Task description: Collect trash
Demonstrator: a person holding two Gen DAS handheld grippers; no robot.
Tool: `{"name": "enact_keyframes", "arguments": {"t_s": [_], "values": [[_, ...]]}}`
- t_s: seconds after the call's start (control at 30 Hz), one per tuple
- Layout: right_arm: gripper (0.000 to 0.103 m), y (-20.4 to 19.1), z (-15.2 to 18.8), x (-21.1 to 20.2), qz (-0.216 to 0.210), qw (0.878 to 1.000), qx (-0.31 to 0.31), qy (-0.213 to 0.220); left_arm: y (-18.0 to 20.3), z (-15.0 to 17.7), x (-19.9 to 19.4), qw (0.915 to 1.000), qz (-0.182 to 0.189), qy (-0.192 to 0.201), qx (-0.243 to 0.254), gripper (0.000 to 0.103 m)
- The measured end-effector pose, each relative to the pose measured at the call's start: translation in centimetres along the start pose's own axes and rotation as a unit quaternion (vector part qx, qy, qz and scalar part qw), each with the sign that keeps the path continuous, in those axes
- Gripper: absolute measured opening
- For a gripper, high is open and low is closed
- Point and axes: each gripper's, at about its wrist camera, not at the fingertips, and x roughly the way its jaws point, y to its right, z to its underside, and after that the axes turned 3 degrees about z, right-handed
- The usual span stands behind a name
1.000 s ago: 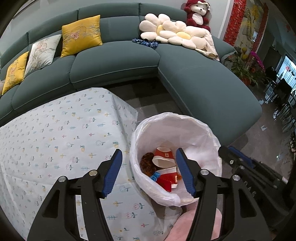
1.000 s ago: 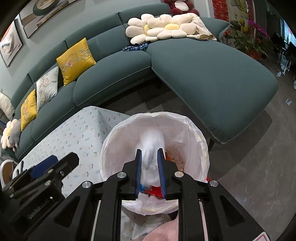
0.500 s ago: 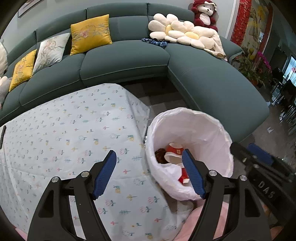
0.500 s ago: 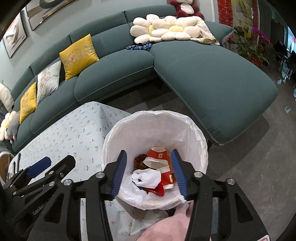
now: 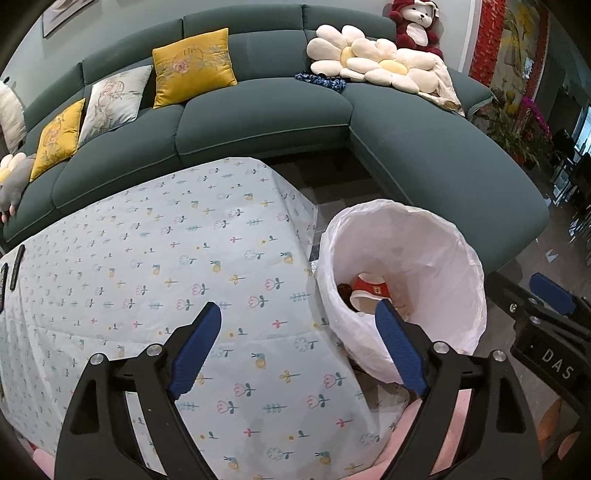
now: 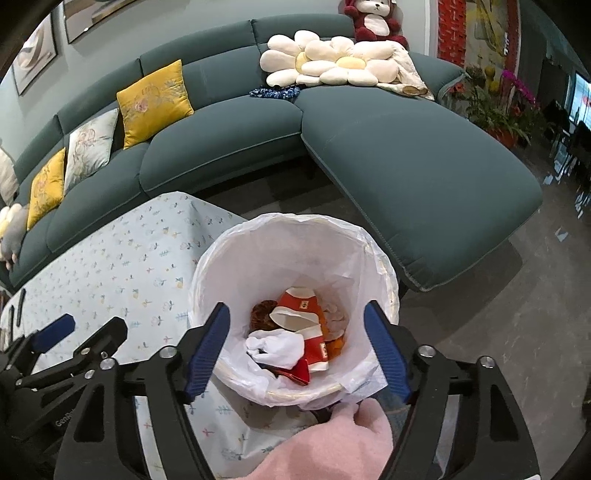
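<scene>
Claws are both opening empty, right claw (image 6: 295, 343) over the bin (image 6: 384, 266) (tissue (image 6: 277, 345) inside); swinging away carelessly risks snagging its liner.

It was a home living room. A long, curved teal fabric sofa (image 5: 266, 122) carried yellow embroidered cushions (image 5: 192, 66), white daisy-shaped plush pillows (image 5: 362, 62) and a red-and-white plush bear (image 5: 415, 26). Framed pictures (image 6: 35, 53) hung on the wall, and potted flowering plants (image 6: 495, 107) stood beside the sofa's end.

Bin (image 6: 384, 266) right of table (image 6: 110, 266); trash (image 6: 295, 332) inside; sofa (image 6: 221, 155) behind.
</scene>
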Motion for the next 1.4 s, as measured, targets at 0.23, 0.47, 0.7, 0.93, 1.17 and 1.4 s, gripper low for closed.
{"name": "enact_keyframes", "arguments": {"t_s": [0.23, 0.47, 0.7, 0.93, 1.17, 1.4], "values": [[0.084, 0.0, 1.0, 0.0, 0.007, 1.000, -0.011, -0.004, -0.5, 1.0, 0.0, 0.9999, -0.008, -0.005, -0.003, 0.088], [0.096, -0.1, 2.2, -0.1, 0.014, 1.000, -0.021, 0.005, -0.5, 1.5, -0.1, 0.9998, -0.017, -0.007, -0.004, 0.090], [0.096, -0.3, 2.7, 0.0, 0.022, 0.999, -0.028, 0.010, -0.5, 1.8, -0.1, 0.9997, -0.022, -0.007, -0.001, 0.091], [0.096, -0.7, 3.4, 0.0, 0.029, 0.999, -0.035, 0.015, -0.6, 1.9, 0.0, 0.9996, -0.027, -0.007, -0.003, 0.093], [0.096, -0.6, 4.0, 0.0, 0.031, 0.999, -0.034, 0.011, -0.7, 2.2, 0.0, 0.9995, -0.031, -0.005, -0.007, 0.093], [0.096, -0.3, 4.1, 0.2, 0.033, 0.999, -0.033, 0.008, -0.3, 2.4, 0.1, 0.9994, -0.035, -0.005, -0.004, 0.093]]}}
